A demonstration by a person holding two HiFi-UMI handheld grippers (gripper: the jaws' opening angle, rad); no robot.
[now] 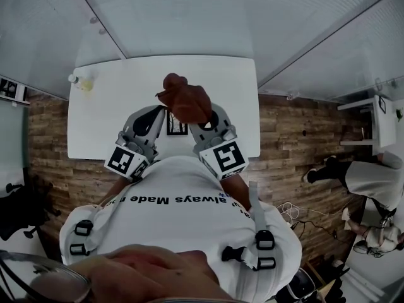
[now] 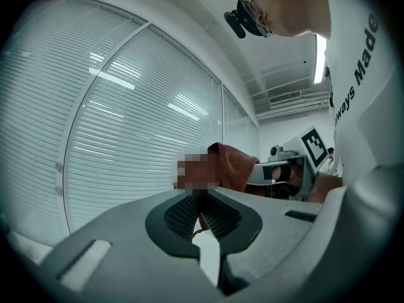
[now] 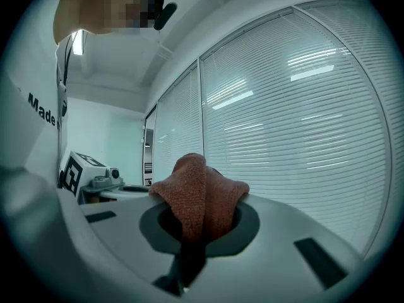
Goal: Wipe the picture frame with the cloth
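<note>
1. The right gripper's [image 3: 203,223] jaws are clamping down on a rust-brown cloth [image 3: 199,188], which is bunching up out of them in a thick fold.
2. The left gripper's [image 2: 201,218] jaws are pressing almost together on something thin, with a pale edge and a reddish sliver showing in the narrow gap. In the head view the picture frame [image 1: 177,127], dark with a pale inside, is sitting right at this gripper's tip, so the jaws are evidently pinching the frame.
3. The cloth is lying against the upper part of the frame, hiding most of it from above. Only the lower part of the frame is showing between the two grippers.
4. Both grippers are pointing away from the person's chest, close together, with their marker cubes facing the head camera.
5. A white bench [image 1: 113,118] is standing beyond the grippers. A small bottle [image 1: 81,81] is standing near its far left corner, well apart from the frame.
6. Window blinds [image 3: 303,118] are filling the background of both gripper views, and a wooden floor [image 1: 290,137] is showing around the bench.
</note>
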